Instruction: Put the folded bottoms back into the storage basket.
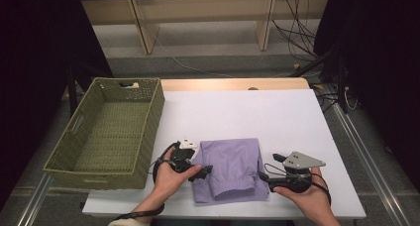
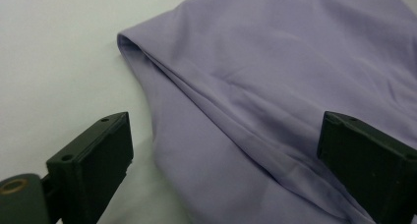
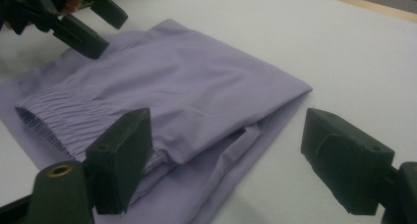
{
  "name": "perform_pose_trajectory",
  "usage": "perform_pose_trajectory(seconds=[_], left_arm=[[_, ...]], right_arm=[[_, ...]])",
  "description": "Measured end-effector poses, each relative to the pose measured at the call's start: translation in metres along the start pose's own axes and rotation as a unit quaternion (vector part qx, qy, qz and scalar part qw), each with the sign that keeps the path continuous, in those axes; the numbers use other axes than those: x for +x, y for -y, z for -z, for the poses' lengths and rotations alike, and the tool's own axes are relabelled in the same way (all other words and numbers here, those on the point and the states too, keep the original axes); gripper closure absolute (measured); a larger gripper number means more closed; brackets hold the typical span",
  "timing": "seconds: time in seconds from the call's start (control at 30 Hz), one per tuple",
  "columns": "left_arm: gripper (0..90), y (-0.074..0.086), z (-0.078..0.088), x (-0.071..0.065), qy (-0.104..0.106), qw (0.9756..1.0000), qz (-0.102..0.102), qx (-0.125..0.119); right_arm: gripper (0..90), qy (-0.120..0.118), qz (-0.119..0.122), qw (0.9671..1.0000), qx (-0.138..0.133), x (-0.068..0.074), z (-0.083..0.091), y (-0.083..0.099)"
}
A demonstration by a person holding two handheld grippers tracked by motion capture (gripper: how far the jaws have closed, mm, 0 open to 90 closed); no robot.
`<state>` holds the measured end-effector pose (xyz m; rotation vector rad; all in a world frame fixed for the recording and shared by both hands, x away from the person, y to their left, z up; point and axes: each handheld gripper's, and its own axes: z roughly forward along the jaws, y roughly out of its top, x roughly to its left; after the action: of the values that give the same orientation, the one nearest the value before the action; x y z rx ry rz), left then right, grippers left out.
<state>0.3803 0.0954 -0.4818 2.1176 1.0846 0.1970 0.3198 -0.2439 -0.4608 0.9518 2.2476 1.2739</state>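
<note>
Folded lilac garment (image 1: 232, 167) lying near the tabletop's front edge, right of the basket (image 1: 148, 132). Soft, light, thin, likely slippery and prone to unfolding; best pinched at both side edges through all layers. Left gripper (image 1: 204, 169) and right gripper (image 1: 263, 174) both open, flanking it, gripping nothing.

We see a recording lab or test room rather than a home. The white table top (image 1: 277, 117) rests on a frame of bare metal rails (image 1: 354, 141), and black curtains (image 1: 29, 47) close off both sides. Loose cables (image 1: 297, 23) trail over the grey floor (image 1: 208, 65) behind, near plain wooden furniture legs (image 1: 265, 20). A person's hands hold camera-bearing tools over a staged set of props: a woven basket (image 1: 148, 122) and a folded lilac garment (image 1: 233, 161).
</note>
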Motion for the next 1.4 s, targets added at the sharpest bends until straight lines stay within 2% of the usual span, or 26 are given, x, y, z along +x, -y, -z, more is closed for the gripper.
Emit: perform_pose_trajectory(seconds=[0.17,0.23,0.3,0.43,0.63,0.97,1.13,1.4], left_arm=[[7.1,0.001,-0.012,-0.003,-0.012,0.9998,0.0,0.019],[8.3,0.0,-0.012,-0.004,-0.02,0.9995,-0.014,0.022],[12.6,0.0,-0.013,-0.006,-0.03,0.9992,-0.014,0.021],[16.8,-0.002,-0.017,-0.014,-0.052,0.9978,-0.033,0.024],[26.0,-0.008,-0.02,-0.022,-0.065,0.9972,-0.02,0.029],[51.0,-0.012,-0.02,-0.03,-0.061,0.9976,-0.002,0.031],[69.3,-0.013,-0.021,-0.034,-0.05,0.9983,0.009,0.03],[79.2,-0.015,-0.023,-0.035,-0.043,0.998,0.032,0.032]], right_arm=[[20.7,0.0,0.001,1.0,0.002,-0.001,-0.001,0.0],[20.7,-0.001,-0.002,1.0,0.003,0.0,-0.001,0.0],[20.7,-0.002,-0.001,1.0,0.002,0.0,-0.001,0.0],[20.8,-0.004,0.001,1.0,0.006,0.0,-0.003,0.001],[20.8,-0.008,-0.002,0.9999,0.007,0.002,-0.004,0.0],[20.9,-0.007,-0.001,0.9999,0.007,0.002,-0.005,0.001],[21.0,-0.011,-0.009,0.9999,0.008,0.001,-0.005,0.001],[21.1,-0.009,-0.018,0.9998,0.005,-0.002,-0.004,0.002]])
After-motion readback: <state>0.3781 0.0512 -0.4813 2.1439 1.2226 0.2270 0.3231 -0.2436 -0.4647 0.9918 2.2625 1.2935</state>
